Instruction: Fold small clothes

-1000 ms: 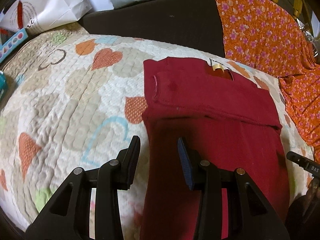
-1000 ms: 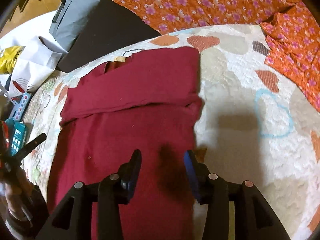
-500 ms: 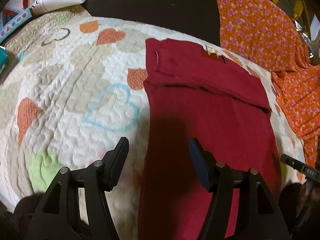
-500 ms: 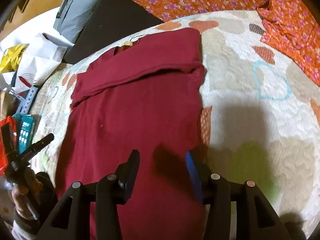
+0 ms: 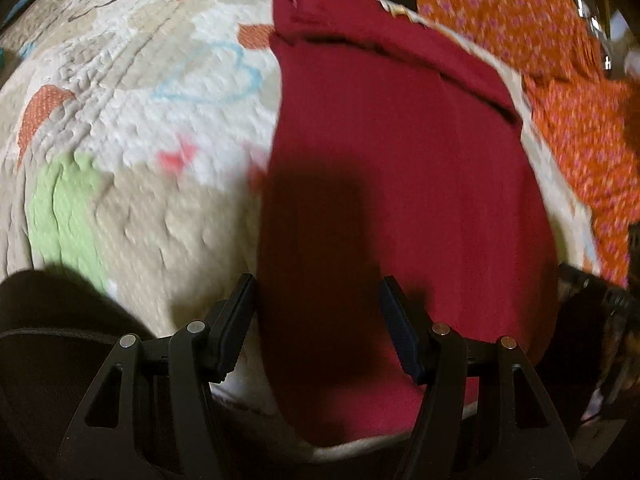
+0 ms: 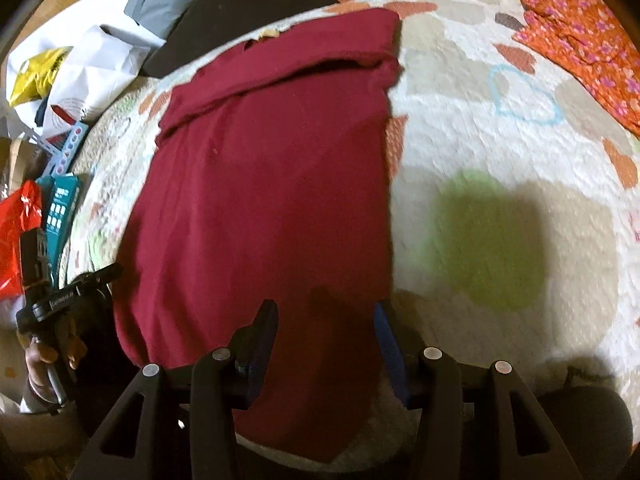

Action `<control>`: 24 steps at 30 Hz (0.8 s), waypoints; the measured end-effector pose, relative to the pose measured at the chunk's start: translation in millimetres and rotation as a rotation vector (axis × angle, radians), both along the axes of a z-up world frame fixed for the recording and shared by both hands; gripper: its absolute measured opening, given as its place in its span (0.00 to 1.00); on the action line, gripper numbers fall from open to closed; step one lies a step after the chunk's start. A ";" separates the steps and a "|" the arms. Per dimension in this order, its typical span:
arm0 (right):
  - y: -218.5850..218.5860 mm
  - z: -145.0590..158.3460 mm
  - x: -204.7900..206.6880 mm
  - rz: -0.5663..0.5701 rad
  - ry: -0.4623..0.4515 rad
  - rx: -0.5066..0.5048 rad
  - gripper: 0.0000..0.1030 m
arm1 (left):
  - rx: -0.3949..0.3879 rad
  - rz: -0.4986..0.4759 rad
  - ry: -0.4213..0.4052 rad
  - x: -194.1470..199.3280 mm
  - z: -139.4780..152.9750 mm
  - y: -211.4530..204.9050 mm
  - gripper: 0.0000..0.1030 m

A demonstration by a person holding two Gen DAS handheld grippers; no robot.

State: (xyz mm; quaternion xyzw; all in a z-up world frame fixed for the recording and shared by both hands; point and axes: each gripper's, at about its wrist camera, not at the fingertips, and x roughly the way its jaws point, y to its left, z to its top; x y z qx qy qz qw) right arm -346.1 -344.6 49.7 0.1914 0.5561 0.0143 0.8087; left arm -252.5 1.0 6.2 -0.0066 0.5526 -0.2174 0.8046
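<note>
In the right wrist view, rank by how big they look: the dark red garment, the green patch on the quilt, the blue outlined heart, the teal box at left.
1. dark red garment
2. green patch
3. blue outlined heart and teal box: about alike, and fisheye stretch near the edge makes ranking them unsure.

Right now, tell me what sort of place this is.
Probably a bedroom at home: the red garment lies on a quilt with hearts, orange floral fabric beside it, shopping bags nearby.
</note>
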 end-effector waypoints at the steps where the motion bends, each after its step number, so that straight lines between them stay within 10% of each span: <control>1: -0.4 -2.6 -2.0 0.004 0.012 -0.003 0.47 | 0.024 -0.009 -0.021 -6.1 -1.3 -1.9 0.61; 24: 20.1 -40.3 -21.9 0.014 0.131 0.136 0.62 | 0.022 -0.067 0.116 -18.9 -12.5 3.1 0.73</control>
